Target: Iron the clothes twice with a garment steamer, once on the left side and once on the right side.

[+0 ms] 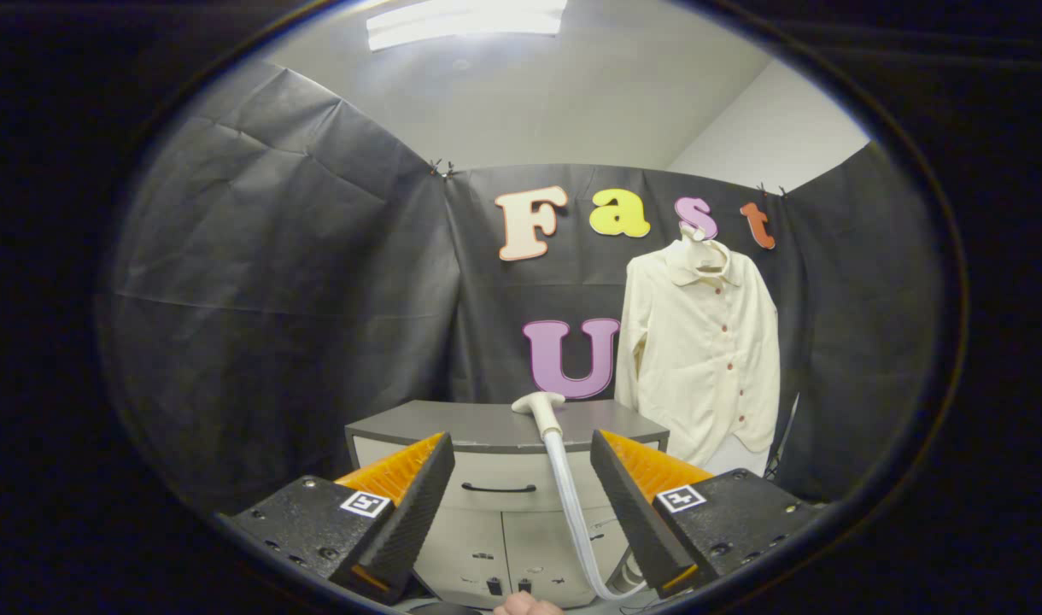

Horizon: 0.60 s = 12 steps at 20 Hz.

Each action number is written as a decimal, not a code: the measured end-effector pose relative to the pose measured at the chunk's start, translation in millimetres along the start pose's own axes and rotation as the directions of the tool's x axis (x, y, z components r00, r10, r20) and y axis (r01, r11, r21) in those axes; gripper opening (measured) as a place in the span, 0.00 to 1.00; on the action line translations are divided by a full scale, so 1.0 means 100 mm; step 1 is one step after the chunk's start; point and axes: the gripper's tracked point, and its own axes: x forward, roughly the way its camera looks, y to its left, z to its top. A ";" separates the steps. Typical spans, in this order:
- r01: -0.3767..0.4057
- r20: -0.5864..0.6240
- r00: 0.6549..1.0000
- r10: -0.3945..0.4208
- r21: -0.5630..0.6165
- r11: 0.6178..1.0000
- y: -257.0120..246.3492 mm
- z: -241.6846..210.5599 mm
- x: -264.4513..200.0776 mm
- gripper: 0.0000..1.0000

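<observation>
A cream button-up shirt (700, 359) hangs on a hanger against the black booth wall, beyond and to the right of my fingers. The white steamer head (540, 408) lies on top of a grey cabinet (453, 427), straight ahead beyond the fingers. Its white hose (572, 512) drops down the cabinet's front, passing between my two fingers further off. My gripper (521, 504) is open, with nothing between its black-and-orange fingers (410, 512), and stands well short of the steamer.
The cabinet has a drawer with a dark handle (498, 489) and lower doors. Black cloth walls close the booth on the left, back and right. A bit of a hand (528, 605) shows below the fingers.
</observation>
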 end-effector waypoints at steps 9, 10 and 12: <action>-0.008 -0.018 1.000 0.008 0.004 1.000 0.02 -0.08 0.05 0.97; -0.010 -0.020 1.000 0.010 0.005 1.000 0.03 -0.09 0.06 0.97; -0.015 -0.026 1.000 0.015 0.001 1.000 0.05 -0.11 0.08 0.97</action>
